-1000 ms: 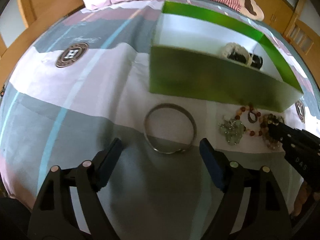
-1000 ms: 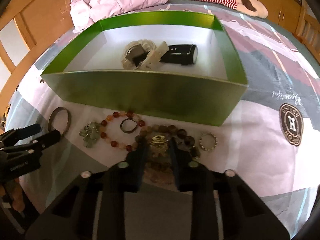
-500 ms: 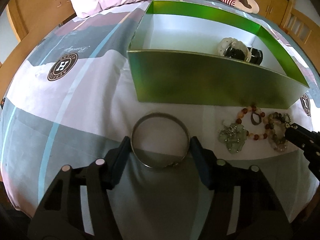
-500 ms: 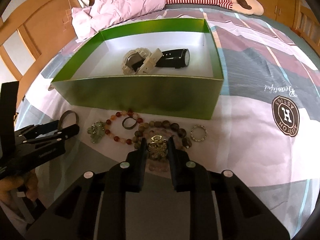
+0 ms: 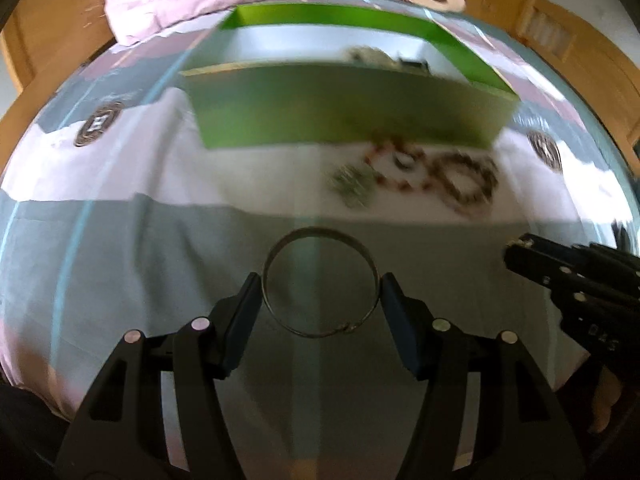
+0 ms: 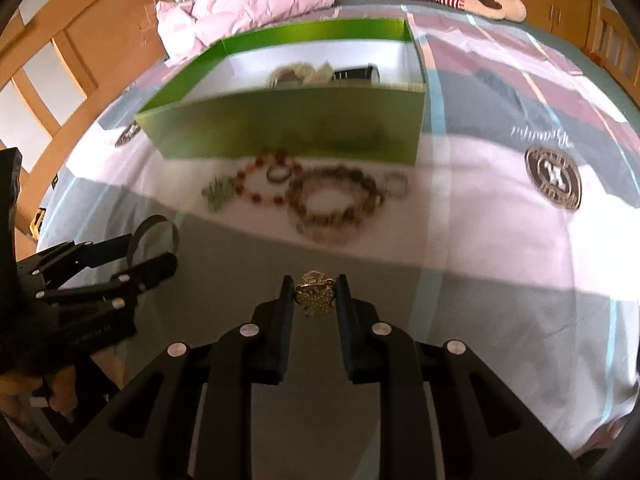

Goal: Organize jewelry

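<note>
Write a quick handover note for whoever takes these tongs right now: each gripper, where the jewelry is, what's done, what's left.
Left tongs: shut on the metal bangle.
Right tongs: shut on a small gold brooch.
Done: two watches lie in the green box.
Left: drop both held pieces in the box, then the bead bracelets, green pendant and small rings on the bedsheet before it.

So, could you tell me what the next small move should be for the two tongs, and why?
Probably carry both pieces forward over the green box and release them inside. The left tongs grip the metal bangle and the right tongs grip the gold brooch; both are clear of the bedspread, and watches already lie in the box.
</note>
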Demonstrator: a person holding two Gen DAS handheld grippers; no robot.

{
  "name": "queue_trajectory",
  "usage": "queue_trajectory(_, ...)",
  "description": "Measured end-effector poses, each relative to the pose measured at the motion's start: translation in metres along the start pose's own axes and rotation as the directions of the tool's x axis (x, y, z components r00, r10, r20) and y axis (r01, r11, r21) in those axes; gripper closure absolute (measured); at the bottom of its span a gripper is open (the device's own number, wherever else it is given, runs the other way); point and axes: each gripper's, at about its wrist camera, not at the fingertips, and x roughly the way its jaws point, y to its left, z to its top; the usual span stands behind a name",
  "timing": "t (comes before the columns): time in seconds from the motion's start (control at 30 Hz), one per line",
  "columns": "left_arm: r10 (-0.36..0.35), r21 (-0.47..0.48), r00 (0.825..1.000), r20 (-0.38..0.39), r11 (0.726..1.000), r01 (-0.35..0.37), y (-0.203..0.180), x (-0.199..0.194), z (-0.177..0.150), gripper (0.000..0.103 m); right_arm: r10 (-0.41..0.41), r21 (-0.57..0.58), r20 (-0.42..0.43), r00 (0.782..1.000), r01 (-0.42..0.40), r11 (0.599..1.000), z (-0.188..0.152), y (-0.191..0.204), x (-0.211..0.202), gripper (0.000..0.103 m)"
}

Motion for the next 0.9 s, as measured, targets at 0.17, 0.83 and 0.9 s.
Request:
queue_trajectory(0.17,0.000,0.001,1.000,-0.005,1.000,0.000,-0.004,0.000,-0.006,0.028,-0.023,0.051,0.026,0.999,0.022,0.998,-0.012,-0.014,-0.010,0.050)
queue_trajectory(0.83,0.059,0.014,0.998,0.024,0.998,-0.059,0.002,0.012,-0.009,0.027,-0.136,-0.013,0.069,0.988,0.137,0.991,-0.011,0.016,0.015,0.069)
queue_trajectory(0.9,0.080,0.028,0.996,0.046,0.996,-0.082,-0.002,0.010,-0.011,0.042,-0.146,-0.017,0.078,0.986,0.147,0.989,-0.011,0.015,0.013,0.082)
